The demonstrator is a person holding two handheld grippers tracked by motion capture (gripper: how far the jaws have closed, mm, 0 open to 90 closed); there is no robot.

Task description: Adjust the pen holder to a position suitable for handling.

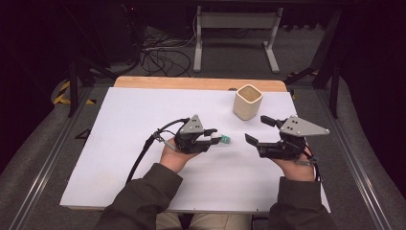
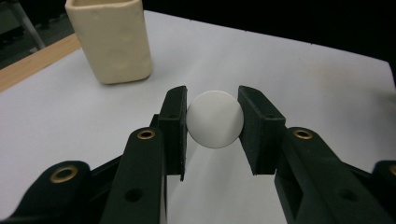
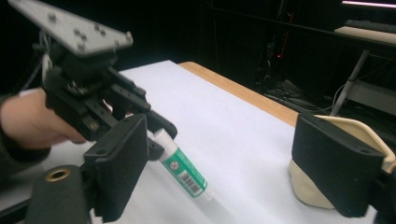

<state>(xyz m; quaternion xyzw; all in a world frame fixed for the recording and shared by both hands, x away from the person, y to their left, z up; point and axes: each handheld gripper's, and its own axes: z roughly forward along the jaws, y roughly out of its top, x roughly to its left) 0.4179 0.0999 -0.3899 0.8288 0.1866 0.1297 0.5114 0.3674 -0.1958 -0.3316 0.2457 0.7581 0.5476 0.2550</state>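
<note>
My left gripper [image 1: 215, 139] is shut on a glue stick [image 1: 225, 140] with a green label, holding it by its white end a little above the white table sheet [image 1: 134, 115]. In the left gripper view that round white end of the glue stick [image 2: 215, 119] sits pinched between both black jaws. The right gripper view shows the glue stick [image 3: 184, 170] slanting down out of the left gripper [image 3: 154, 135]. My right gripper [image 1: 258, 129] stands open to the right of it, jaws wide apart with nothing between them. A cream square cup [image 1: 247, 101] stands upright at the back right.
The cup [image 2: 112, 42] is ahead and left of the left jaws, and the cup [image 3: 306, 189] is partly hidden behind the right gripper's right jaw. A wooden table edge [image 1: 191, 82] runs along the back. Cables and a metal stand lie on the floor beyond.
</note>
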